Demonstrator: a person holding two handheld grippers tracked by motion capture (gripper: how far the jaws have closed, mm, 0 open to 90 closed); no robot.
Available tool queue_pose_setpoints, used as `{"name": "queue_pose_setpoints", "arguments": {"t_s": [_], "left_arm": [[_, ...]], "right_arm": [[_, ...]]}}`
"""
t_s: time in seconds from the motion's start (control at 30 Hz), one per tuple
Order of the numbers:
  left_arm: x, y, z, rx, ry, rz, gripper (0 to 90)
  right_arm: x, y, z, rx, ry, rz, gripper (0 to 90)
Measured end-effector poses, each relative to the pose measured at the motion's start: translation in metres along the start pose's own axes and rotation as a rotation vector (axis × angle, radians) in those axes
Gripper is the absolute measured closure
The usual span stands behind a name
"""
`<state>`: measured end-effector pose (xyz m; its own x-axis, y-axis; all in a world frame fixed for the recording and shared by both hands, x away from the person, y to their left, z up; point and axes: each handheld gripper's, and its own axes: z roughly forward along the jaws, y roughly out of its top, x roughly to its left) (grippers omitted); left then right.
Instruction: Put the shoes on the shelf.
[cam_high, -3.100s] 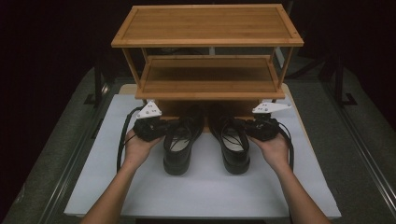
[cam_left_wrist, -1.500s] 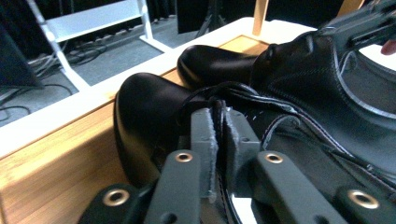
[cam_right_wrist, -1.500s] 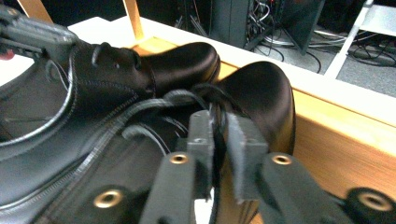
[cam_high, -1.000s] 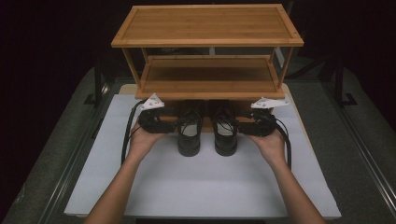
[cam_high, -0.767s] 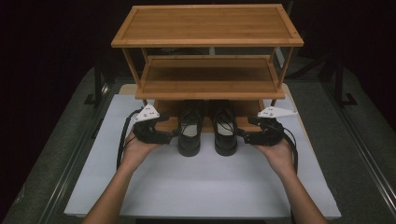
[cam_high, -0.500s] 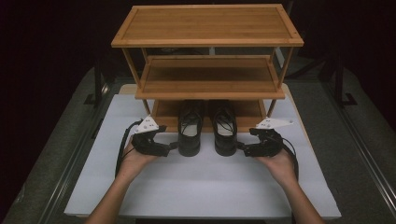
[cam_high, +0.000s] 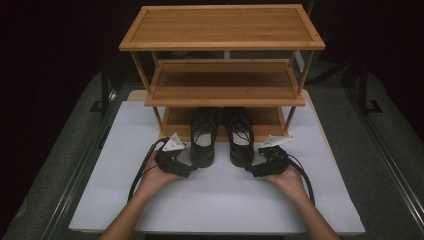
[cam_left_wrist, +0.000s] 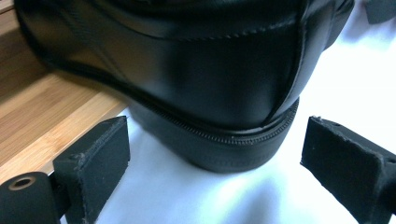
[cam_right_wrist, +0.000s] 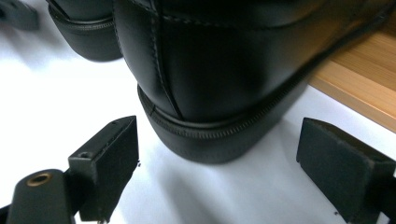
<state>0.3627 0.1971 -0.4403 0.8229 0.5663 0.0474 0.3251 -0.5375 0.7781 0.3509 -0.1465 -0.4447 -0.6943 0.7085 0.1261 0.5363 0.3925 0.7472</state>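
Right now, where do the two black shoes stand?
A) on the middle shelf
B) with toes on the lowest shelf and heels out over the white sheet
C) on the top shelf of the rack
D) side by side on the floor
B: the shoes point into the wooden rack on its lowest shelf, and their heels stick out over the white sheet.

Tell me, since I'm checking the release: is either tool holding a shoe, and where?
Neither. Both tools have just opened, pads clear of the heels of the left shoe and right shoe.
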Motion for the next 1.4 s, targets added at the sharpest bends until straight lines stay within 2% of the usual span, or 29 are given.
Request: {"name": "queue_pose_setpoints", "arguments": {"t_s": [0.07, 0.17, 0.23, 0.47, 0.57, 0.63, 0.7, 0.83, 1.1, 1.4], "left_arm": [[-0.001, 0.0, 0.006, 0.013, 0.005, 0.02, 7.4], [-0.001, -0.001, 0.014, 0.026, -0.009, 0.021, 7.5], [-0.003, -0.001, 0.017, 0.044, -0.001, 0.03, 6.9], [-0.008, 0.002, 0.021, 0.037, 0.0, 0.031, 7.7], [-0.012, 0.005, 0.024, 0.024, -0.009, 0.04, 12.7], [-0.016, 0.007, 0.026, 0.036, 0.015, 0.047, 13.9], [-0.017, 0.008, 0.028, 0.041, 0.025, 0.042, 13.2], [-0.019, 0.01, 0.03, 0.046, 0.037, 0.022, 12.2], [-0.019, 0.014, 0.028, 0.053, 0.033, -0.012, 12.4], [-0.011, 0.021, 0.02, -0.016, -0.005, -0.051, 12.5]], "right_arm": [[0.0, 0.001, 0.004, -0.003, 0.003, -0.003, 12.7], [0.001, 0.002, 0.008, -0.003, 0.01, -0.002, 12.8], [0.003, 0.003, 0.011, 0.0, 0.011, -0.006, 12.9], [0.008, 0.005, 0.018, -0.006, 0.018, -0.006, 14.0], [0.014, 0.006, 0.022, -0.005, 0.023, -0.02, 14.1], [0.019, 0.007, 0.023, -0.001, -0.009, -0.023, 14.1], [0.019, 0.005, 0.023, -0.014, -0.027, -0.009, 18.5], [0.023, 0.003, 0.024, -0.034, -0.052, 0.007, 18.9], [0.024, 0.007, 0.022, -0.032, -0.055, 0.006, 19.7], [0.019, 0.015, 0.013, -0.069, -0.022, 0.026, 20.0]]}}
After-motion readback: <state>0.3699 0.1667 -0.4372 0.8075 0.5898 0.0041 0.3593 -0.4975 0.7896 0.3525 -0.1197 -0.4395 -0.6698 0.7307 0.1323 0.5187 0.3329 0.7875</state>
